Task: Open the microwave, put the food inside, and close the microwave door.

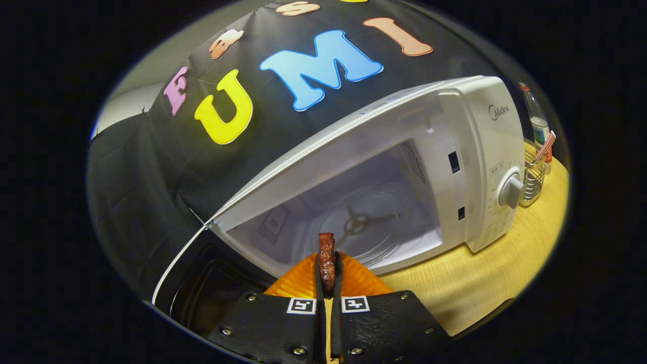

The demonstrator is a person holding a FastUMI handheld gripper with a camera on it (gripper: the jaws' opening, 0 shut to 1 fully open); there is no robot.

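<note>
Gripper view: a small, light, firm-looking piece of browned meat [326,261] is pinched along its length by the gripper [327,283], above an orange plate [303,280]. Beyond, the open microwave [485,151] cavity with glass turntable [374,222] is faced.

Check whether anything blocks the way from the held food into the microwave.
Nothing visible does. The gripper is shut on the food, just in front of the microwave opening. The door hangs open to the side, and the glass plate inside lies bare.

"Midea" brand on microwave [498,151] control panel, dial markings illegible
</note>
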